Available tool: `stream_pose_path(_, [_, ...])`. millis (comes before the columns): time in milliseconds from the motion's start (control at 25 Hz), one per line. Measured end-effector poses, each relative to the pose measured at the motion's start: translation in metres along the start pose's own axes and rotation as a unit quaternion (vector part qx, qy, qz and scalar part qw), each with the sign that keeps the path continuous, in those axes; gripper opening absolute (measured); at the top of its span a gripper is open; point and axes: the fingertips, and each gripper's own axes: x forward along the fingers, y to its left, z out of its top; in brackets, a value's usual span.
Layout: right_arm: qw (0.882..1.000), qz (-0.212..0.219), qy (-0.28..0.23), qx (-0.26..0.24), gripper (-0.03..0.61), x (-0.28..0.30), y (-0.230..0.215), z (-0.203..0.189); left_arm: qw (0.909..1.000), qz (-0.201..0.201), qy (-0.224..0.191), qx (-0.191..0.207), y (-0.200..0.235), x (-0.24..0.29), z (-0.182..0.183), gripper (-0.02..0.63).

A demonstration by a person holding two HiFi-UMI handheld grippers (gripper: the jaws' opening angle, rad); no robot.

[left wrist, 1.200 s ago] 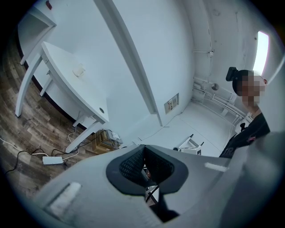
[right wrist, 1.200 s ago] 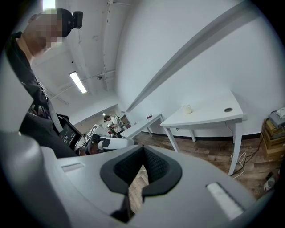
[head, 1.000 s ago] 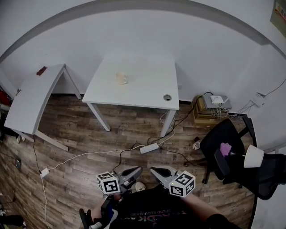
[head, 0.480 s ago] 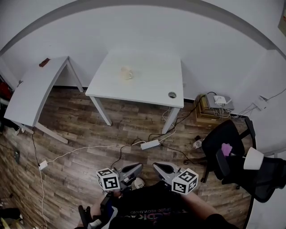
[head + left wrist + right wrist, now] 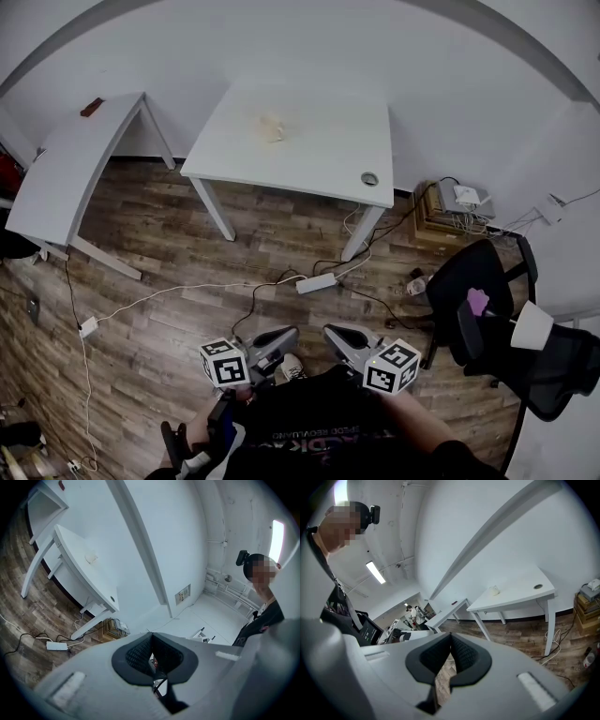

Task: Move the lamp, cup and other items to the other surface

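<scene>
A pale cup stands on the white table across the room; it also shows as a small cup and cup in the gripper views. A lamp with a white shade stands at the far right beside the black chair. On a second white table at the left lies a small reddish item. My left gripper and right gripper hang side by side close to my body, far from both tables. Each is shut with nothing between its jaws.
A power strip and loose cables lie on the wood floor between me and the table. A black office chair with a pink thing on it stands right. Stacked boxes with a router sit by the wall.
The head view has shifted slightly, so the tables sit a little higher and further right in the picture. Both grippers stay in the same place, still shut.
</scene>
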Motion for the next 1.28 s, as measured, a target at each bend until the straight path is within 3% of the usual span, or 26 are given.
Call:
stream_pose_path(640, [0.999,0.015,0.018,-0.028,0.032,0.021,0.018,0.012,0.9992,0.013,-0.037,-0.003,0.002,-0.022,0.024,-0.002])
stream_pose_path(920, [1.0,0.013,0.01,-0.018,0.034,0.027,0.005,0.026,0.9987,0.014,-0.048,-0.006,0.008,-0.022,0.031,-0.002])
stream_pose_path(1280, [0.999,0.042,0.011,-0.029,0.045,0.087,-0.029,0.08,0.989,0.078,-0.126,-0.002,0.035,-0.055,0.076,-0.002])
